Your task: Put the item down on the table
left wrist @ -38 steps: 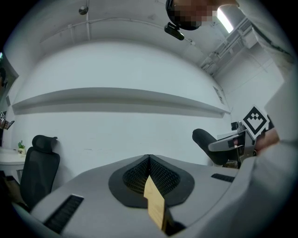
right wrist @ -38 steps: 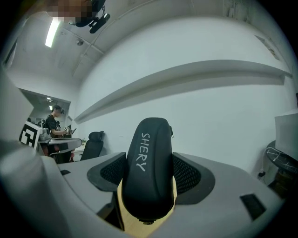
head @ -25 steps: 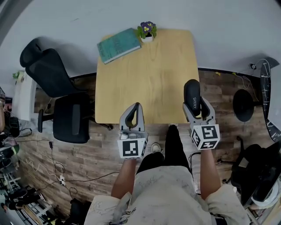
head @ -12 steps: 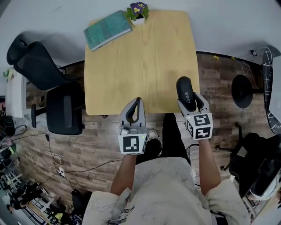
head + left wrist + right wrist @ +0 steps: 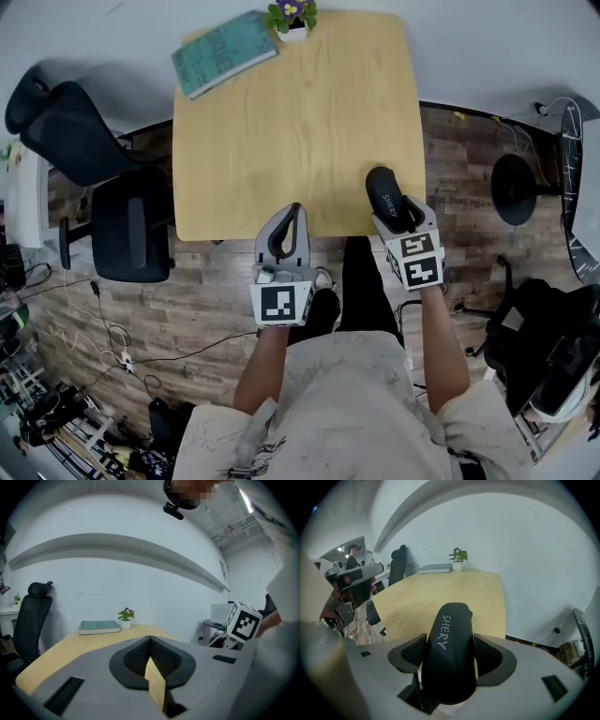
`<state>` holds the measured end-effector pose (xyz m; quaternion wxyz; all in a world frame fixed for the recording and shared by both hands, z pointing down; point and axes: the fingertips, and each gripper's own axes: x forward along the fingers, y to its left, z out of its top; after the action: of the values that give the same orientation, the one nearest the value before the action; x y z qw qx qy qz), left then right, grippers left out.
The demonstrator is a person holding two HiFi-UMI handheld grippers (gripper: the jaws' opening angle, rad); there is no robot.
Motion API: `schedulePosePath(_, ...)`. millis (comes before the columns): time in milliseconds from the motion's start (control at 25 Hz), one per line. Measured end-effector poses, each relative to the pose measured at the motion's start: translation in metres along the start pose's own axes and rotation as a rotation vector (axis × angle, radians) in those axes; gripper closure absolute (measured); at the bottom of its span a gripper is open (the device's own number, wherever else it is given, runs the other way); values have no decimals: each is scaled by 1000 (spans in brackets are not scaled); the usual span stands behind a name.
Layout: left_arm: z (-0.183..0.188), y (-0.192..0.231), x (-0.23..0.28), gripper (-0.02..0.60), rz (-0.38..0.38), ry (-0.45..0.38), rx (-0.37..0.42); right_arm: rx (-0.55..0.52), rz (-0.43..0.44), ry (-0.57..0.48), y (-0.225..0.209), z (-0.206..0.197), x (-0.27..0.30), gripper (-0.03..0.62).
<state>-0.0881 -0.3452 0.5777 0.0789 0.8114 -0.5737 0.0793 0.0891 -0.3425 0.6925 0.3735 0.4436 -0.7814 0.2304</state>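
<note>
Right tongs (image 5: 403, 217) clamp the smooth, black, oval SHERY case (image 5: 385, 194), holding it over the 5 o'clock corner of the pale wood-grain table (image 5: 300, 131). A second ago it sat closer to the 3 o'clock edge. Left tongs (image 5: 289, 225) are pressed together on nothing, ribbed black pads meeting, just off the 6 o'clock edge. A teal book (image 5: 223, 52) lies at 11 o'clock, with a small potted flower (image 5: 292, 16) beside it at 12.

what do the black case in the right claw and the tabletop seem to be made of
Black case: likely leatherette or matte plastic; smooth, dull sheen, printed lettering. Tabletop: pale wood or wood-look laminate; visible grain, satin finish.
</note>
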Motion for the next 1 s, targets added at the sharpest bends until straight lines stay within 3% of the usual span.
schedulePosePath(680,6,4,-10,575,12,-12,-6,-26,15,11,7,-2,-2,249)
schedulePosePath(1000,19,4,-29,575,20,-34,10,-25,-17,-53,10,10,-26,243)
